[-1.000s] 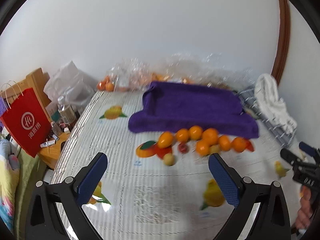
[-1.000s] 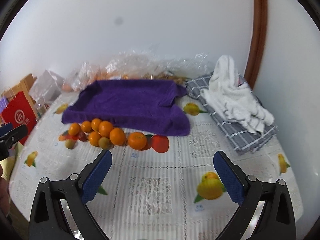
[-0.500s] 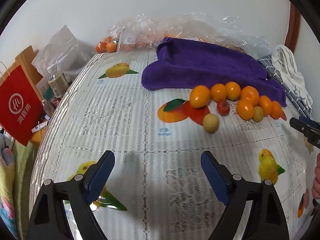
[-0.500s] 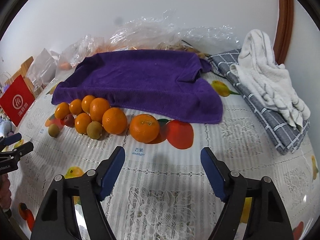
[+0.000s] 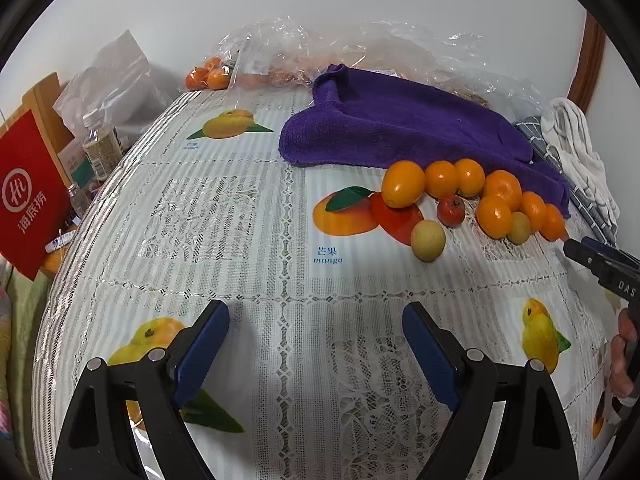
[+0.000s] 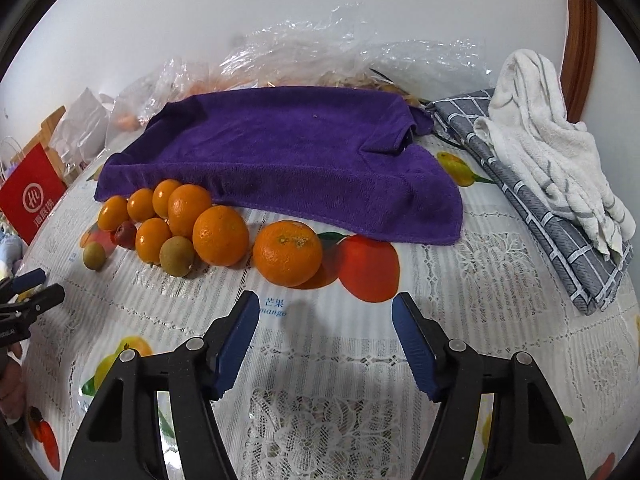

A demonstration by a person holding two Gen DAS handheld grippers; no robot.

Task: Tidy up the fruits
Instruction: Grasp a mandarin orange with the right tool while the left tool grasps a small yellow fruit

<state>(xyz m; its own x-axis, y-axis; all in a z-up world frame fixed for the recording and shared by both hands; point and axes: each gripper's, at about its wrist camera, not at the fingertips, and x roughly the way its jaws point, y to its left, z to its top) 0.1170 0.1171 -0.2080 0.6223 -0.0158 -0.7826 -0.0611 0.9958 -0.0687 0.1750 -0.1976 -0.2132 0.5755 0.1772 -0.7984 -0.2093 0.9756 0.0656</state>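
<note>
A cluster of oranges point(image 6: 220, 235) lies along the front edge of a purple towel point(image 6: 288, 152) on the fruit-print tablecloth. One large orange point(image 6: 287, 258) sits just beyond my right gripper point(image 6: 325, 300). That gripper's jaws are closing, with only tablecloth between them. A greenish-brown fruit point(image 6: 177, 255) and a small red fruit point(image 6: 126, 235) lie among the oranges. My left gripper point(image 5: 316, 312) stands open over bare cloth, short of a pale yellow fruit point(image 5: 428, 239), a small red fruit point(image 5: 451, 210) and an oval orange point(image 5: 402, 183). The right gripper's tip point(image 5: 600, 260) shows at the right edge.
A grey checked cloth point(image 6: 532, 216) with a white towel point(image 6: 552, 152) lies at the right. Clear plastic bags point(image 5: 280, 52), some holding oranges point(image 5: 208, 76), line the wall. A red paper bag point(image 5: 28, 200) and bottles point(image 5: 100, 148) stand beyond the table's left edge.
Both grippers have come down and closer to the fruit, which now looks larger. Both pairs of jaws have narrowed, the right pair more.
</note>
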